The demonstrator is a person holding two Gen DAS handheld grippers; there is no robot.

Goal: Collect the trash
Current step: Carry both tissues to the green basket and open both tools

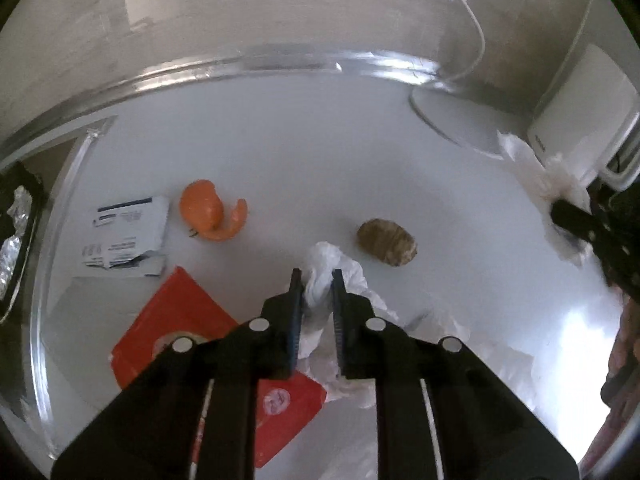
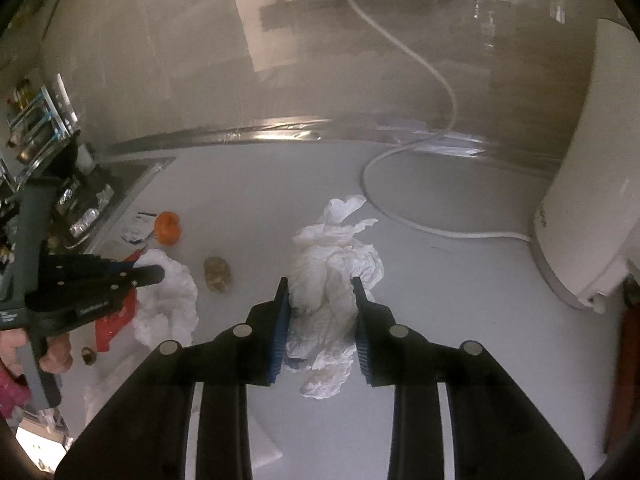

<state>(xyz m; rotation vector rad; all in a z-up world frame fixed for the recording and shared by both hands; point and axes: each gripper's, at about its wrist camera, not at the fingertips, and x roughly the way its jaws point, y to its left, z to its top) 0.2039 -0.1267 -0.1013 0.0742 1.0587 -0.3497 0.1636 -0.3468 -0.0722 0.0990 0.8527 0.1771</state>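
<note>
My left gripper (image 1: 316,274) is shut on a crumpled white tissue (image 1: 320,264) just above the white counter; it also shows in the right wrist view (image 2: 154,274) with that tissue (image 2: 168,300). My right gripper (image 2: 320,282) is closed around a second, larger white tissue (image 2: 332,272), which bulges between the fingers; it shows at the right edge of the left wrist view (image 1: 560,210). An orange peel (image 1: 208,212), a brown lump (image 1: 386,242), a red packet (image 1: 176,320) and a torn printed paper (image 1: 128,236) lie on the counter.
A white appliance (image 2: 580,200) stands at the right with its cord (image 2: 400,208) looping over the counter. A wall with a shiny strip (image 1: 240,68) bounds the back. A foil-lined tray (image 1: 16,232) sits past the left edge.
</note>
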